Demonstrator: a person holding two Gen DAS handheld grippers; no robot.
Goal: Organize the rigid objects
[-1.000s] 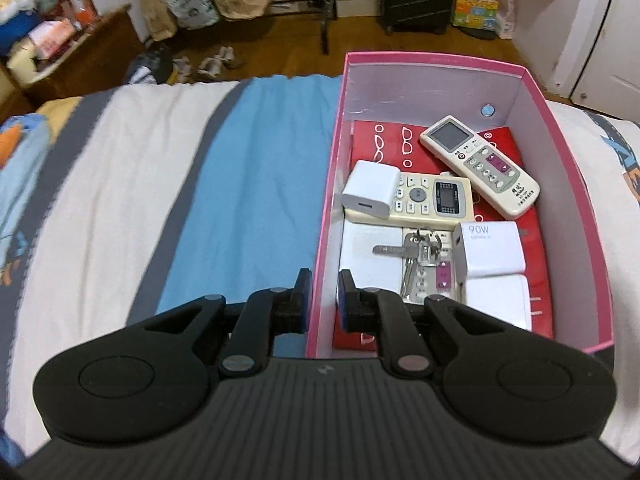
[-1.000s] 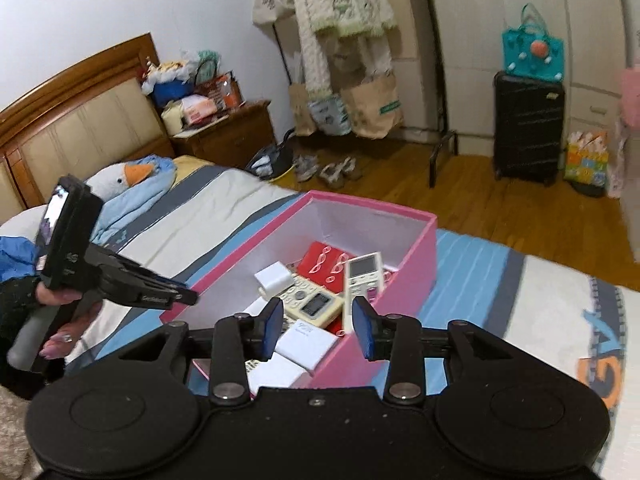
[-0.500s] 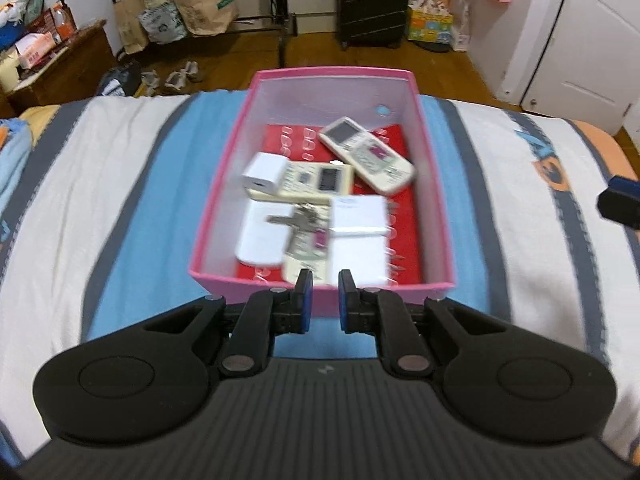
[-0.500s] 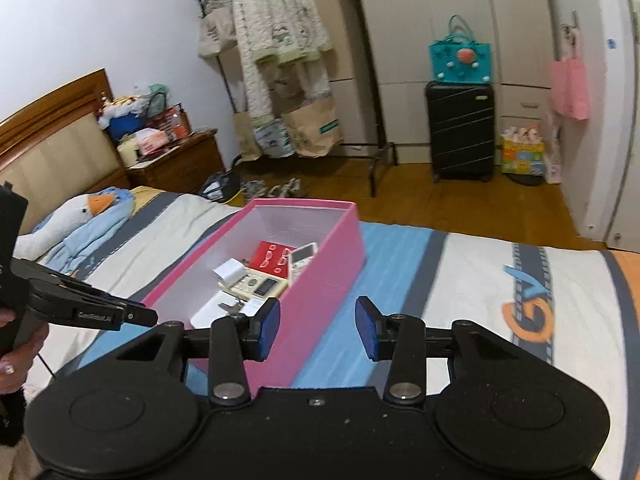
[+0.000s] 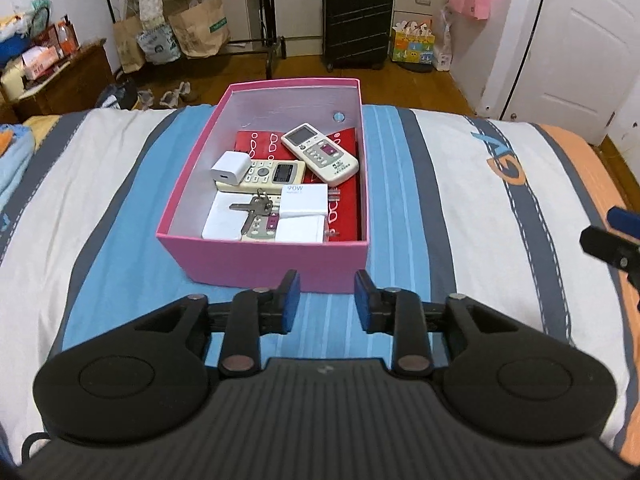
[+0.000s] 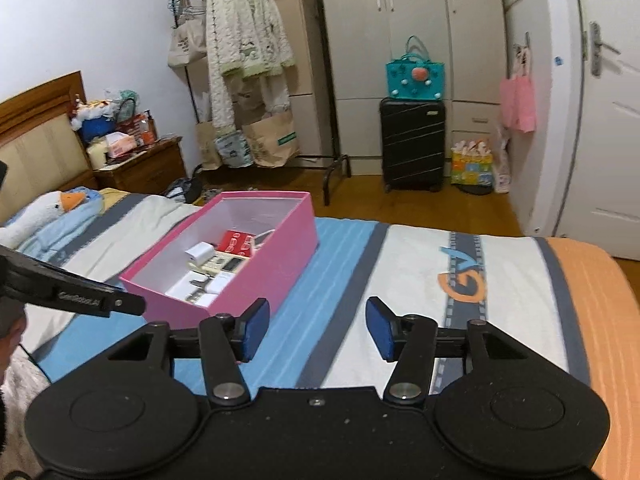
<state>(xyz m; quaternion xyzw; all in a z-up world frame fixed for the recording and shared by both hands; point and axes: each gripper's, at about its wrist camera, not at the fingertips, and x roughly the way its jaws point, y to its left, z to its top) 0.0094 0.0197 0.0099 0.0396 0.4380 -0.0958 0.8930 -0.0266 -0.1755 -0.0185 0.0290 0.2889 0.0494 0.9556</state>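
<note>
Grippers: the left gripper [image 5: 327, 300] has gone from nearly closed half a second ago to parted, holding nothing; the right gripper [image 6: 317, 328] stands wider than before, also holding nothing.

Retreat: both tools have backed away from the pink box [image 5: 264, 258], which looked much larger in the left view a second ago; now the left fingertips hover just short of its near wall, and the right tool sits off to its right.

Contents: inside the box lie two remotes [image 5: 320, 153], a small white charger cube [image 5: 231, 167], a bunch of keys [image 5: 256, 208], flat white adapters [image 5: 303, 201] and a red case [image 5: 344, 204] beneath them.

Meaning: nothing loose shows on the bedding around the box, so the sorting looks finished or very nearly so.

Surface: the box rests on a striped bedspread [image 5: 440, 184], on its blue band, with white and orange bands to the right of the box.

Room: beyond the box stand a black suitcase [image 5: 357, 22], a clothes rack [image 6: 240, 60] and paper bags; a white door [image 5: 576, 48] is right of the box, a nightstand [image 6: 140, 168] left.
</note>
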